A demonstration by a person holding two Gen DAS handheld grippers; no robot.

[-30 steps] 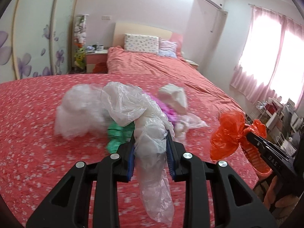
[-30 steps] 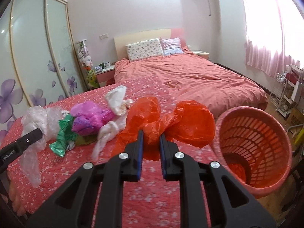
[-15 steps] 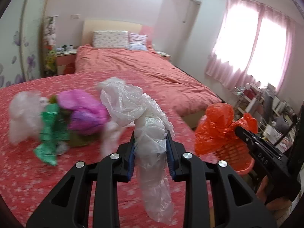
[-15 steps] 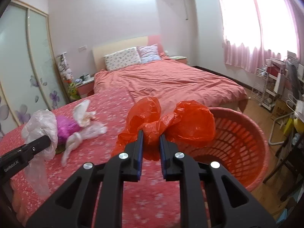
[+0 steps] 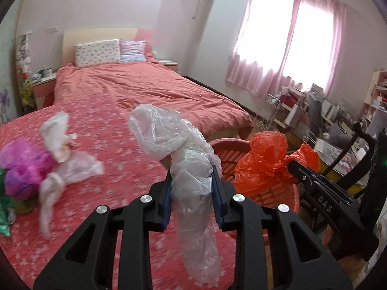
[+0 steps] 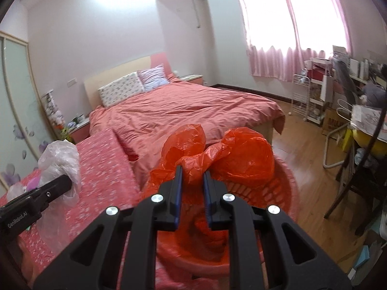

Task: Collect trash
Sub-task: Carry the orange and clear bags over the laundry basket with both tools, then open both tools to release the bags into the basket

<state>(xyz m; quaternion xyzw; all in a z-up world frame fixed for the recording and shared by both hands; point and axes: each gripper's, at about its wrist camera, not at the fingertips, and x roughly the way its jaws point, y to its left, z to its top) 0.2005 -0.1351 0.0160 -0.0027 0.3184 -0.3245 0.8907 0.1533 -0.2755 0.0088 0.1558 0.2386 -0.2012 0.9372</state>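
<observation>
Nearby, on the floral red bedspread point(image 5: 116, 159): a crumpled magenta bag point(image 5: 23, 166), a pale knotted bag point(image 5: 60, 159) touching its right side, a scrap of green foil point(image 5: 3, 215) at the far left edge. Well behind, a made bed point(image 5: 145, 91) with two pillows point(image 5: 96, 52), a nightstand point(image 5: 43, 82) to its left, pink curtains point(image 5: 285, 38) over a bright window, a white wire rack point(image 6: 302, 96) and a cluttered desk point(image 5: 338, 130) along the right wall.

Left gripper point(image 5: 192, 198): closed on a clear plastic bag point(image 5: 183, 159), pinched at its waist, crumpled top bulging above the blue pads, long tail hanging below them; partly hides the basket in the left wrist view.

Right gripper point(image 6: 192, 186): closed on an orange plastic bag point(image 6: 217, 152) at its twisted neck, two puffed lobes spreading left and right above the fingers. Held over the mouth of the round red laundry basket point(image 6: 280, 193), clear of the rim.

Basket on the wooden floor point(image 6: 314, 193), just beside the corner of the floral bedspread. Inside: orange-red plastic low at the bottom, partly hidden behind the right gripper. Clear bag held left of the basket, over the bedspread edge, not above the opening.
</observation>
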